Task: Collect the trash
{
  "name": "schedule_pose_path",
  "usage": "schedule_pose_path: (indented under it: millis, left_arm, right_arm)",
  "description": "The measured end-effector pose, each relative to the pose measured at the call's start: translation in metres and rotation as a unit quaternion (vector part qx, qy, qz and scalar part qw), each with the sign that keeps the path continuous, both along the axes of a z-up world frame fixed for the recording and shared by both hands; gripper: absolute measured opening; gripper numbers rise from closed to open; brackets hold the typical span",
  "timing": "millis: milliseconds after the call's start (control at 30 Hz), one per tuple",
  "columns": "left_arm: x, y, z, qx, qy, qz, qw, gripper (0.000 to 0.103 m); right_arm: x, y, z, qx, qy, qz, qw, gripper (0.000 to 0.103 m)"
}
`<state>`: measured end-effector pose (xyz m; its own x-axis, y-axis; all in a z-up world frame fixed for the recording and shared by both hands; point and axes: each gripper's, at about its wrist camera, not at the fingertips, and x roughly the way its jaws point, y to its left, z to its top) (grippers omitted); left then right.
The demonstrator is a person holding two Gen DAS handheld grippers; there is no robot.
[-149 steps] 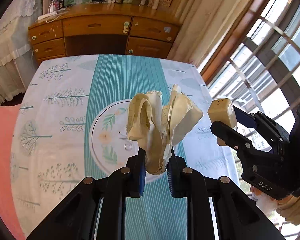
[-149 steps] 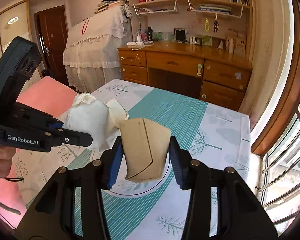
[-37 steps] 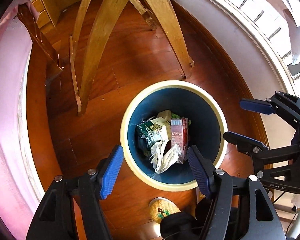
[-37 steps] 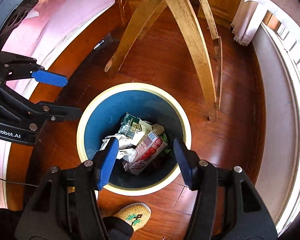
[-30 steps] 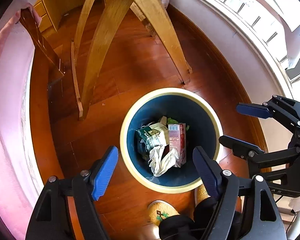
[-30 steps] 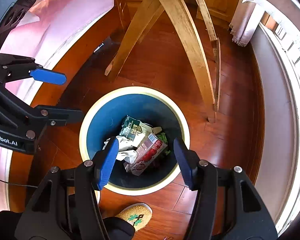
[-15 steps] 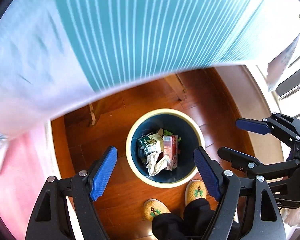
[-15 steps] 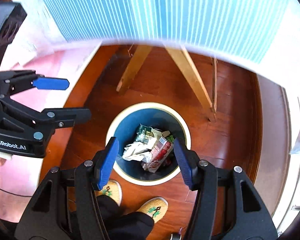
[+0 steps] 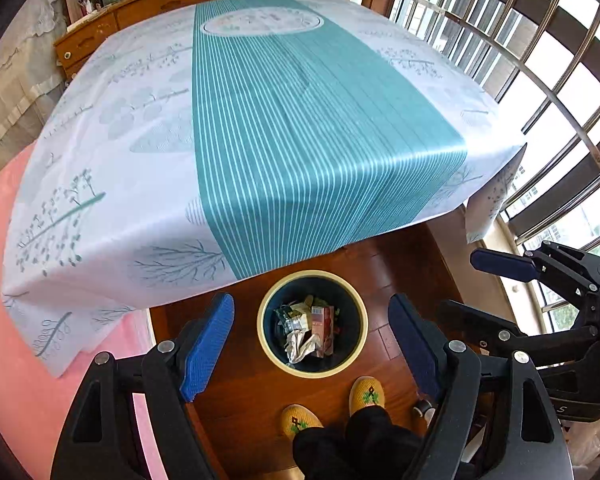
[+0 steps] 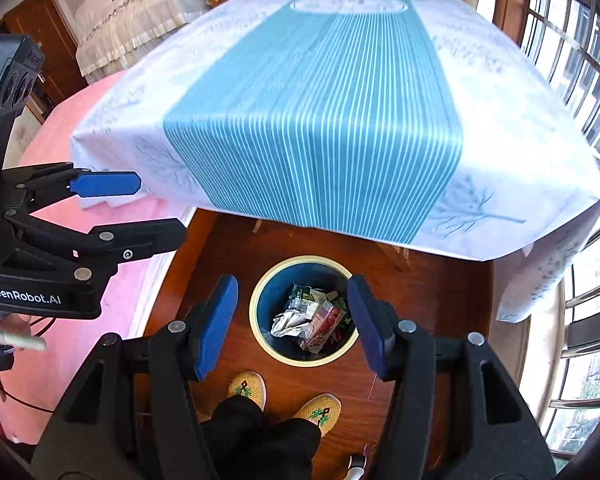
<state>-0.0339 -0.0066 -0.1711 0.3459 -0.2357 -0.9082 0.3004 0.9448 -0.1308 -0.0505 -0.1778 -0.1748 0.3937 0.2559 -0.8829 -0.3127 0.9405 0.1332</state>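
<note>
Left gripper [image 9: 311,340] jaws spread wide, nothing between them; right gripper [image 10: 292,322] jaws also spread and empty. Trash bin [image 9: 359,340] stands on the wood floor [image 9: 244,400] below the worktop [image 9: 260,120] edge, holding crumpled paper [image 10: 286,326], a red carton [image 10: 324,326] and a green packet [image 10: 300,296]. Person's yellow slippers [image 9: 366,390] just beside the bin.

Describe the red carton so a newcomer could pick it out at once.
Start at the table under its teal-striped cloth; on the wood floor by its near edge stands a round, cream-rimmed blue bin. Inside, the red carton lies against crumpled white paper: the only red, box-shaped piece.
</note>
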Motion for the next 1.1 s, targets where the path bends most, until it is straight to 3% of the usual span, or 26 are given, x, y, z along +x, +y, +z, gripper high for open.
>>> schedule_pose_path:
  millis: [300, 600, 933, 1100]
  left_arm:
    - [-0.007, 0.003, 0.098, 0.012, -0.019, 0.013, 0.9997, 0.081]
    - [-0.004, 0.013, 0.174, 0.015, -0.048, 0.075, 0.9959, 0.081]
    - [-0.001, 0.019, 0.227, 0.012, -0.081, 0.146, 0.9859, 0.081]
    - [-0.008, 0.011, 0.231, 0.028, -0.095, 0.157, 0.9826, 0.08]
  right_arm:
    - [0.001, 0.004, 0.09, -0.007, -0.002, -0.012, 1.0, 0.054]
    - [0.013, -0.008, 0.177, 0.025, -0.017, -0.057, 0.998, 0.055]
    - [0.023, -0.005, 0.242, 0.033, -0.067, -0.068, 0.995, 0.06]
    - [0.023, -0.004, 0.246, 0.028, -0.076, -0.075, 0.994, 0.061]
